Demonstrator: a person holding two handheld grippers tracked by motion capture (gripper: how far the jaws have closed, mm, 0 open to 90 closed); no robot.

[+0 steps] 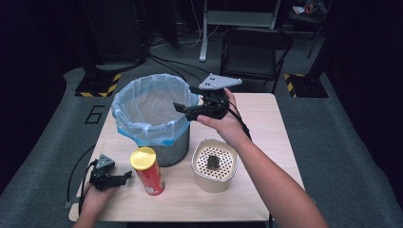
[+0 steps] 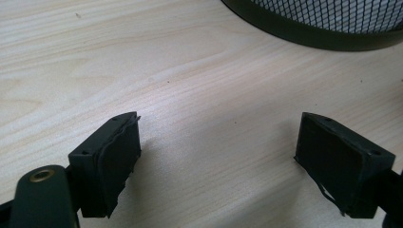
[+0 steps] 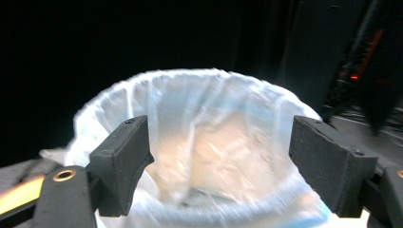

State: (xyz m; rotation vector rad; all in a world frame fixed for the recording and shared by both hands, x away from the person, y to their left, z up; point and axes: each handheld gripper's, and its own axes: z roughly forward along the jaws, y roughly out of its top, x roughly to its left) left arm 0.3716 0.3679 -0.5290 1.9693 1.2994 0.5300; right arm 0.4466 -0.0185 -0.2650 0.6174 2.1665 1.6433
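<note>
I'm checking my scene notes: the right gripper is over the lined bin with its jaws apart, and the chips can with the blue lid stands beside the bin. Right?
Nearly: the chips can has a yellow lid, as the high view shows. The right gripper is over the lined bin, jaws apart.

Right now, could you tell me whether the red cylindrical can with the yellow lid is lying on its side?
No, the red can stands upright on the wooden table, yellow lid up.

One wooden table (image 1: 266, 114) carries one black mesh wastebasket lined with a pale blue plastic bag (image 1: 151, 116) at centre left, one red crisp tube with a yellow lid (image 1: 148, 171) at lower centre, and one cream perforated-top canister (image 1: 214, 165) to its right. Two black handheld grippers: the left gripper (image 1: 127, 175) at lower left, the right gripper (image 1: 182, 109) at upper centre. One dark folding chair (image 1: 254, 54) stands behind.
</note>
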